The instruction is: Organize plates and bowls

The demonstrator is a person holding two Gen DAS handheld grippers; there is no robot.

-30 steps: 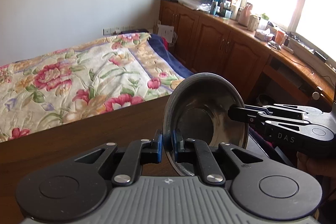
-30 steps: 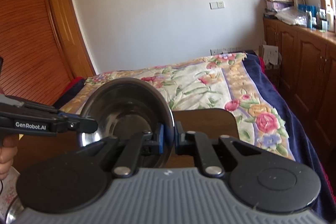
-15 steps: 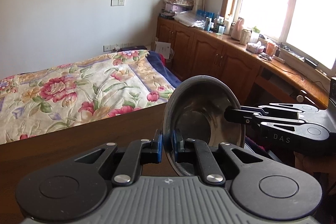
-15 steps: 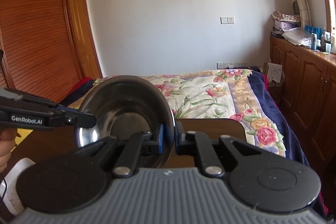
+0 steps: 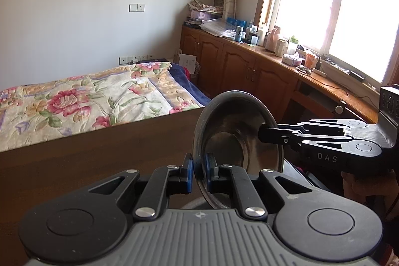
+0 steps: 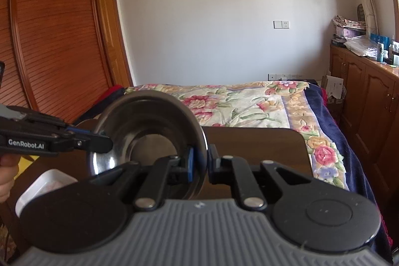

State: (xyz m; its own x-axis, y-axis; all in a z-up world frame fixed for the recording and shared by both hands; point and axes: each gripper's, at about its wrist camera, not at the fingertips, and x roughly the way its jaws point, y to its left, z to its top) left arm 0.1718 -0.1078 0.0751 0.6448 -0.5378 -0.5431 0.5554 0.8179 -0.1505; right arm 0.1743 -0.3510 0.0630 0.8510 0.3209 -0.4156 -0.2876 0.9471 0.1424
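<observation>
Left wrist view, from the left: the wooden worktop [image 5: 104, 151] runs out toward a bed with a floral quilt [image 5: 82, 101]. In the middle, the left hand-held gripper [image 5: 197, 172] is closed on the near rim of a steel bowl [image 5: 232, 138], which stands on edge in the air above the worktop with its hollow facing right. At the right, the right hand-held gripper [image 5: 265, 133] comes in sideways and pinches the far rim, so the bowl hangs between the two tools.

Right wrist view, again from the left: a white rectangular dish [image 6: 37, 187] sits low on the worktop, and the left hand-held gripper [image 6: 106, 142] clamps the bowl's left rim. Then comes the steel bowl [image 6: 147, 124], and at centre the right hand-held gripper [image 6: 199, 160] grips its other rim between blue pads [image 6: 190, 161].

The bowl looks thin-walled, rigid and light — unlikely to break, but polished and probably slick. The rolled rim appears to be the only sound place to hold it; the curved wall would likely slide out of flat pads. With the bowl on edge, a single rim pinch may let it swing — two opposed holds steady it.
</observation>
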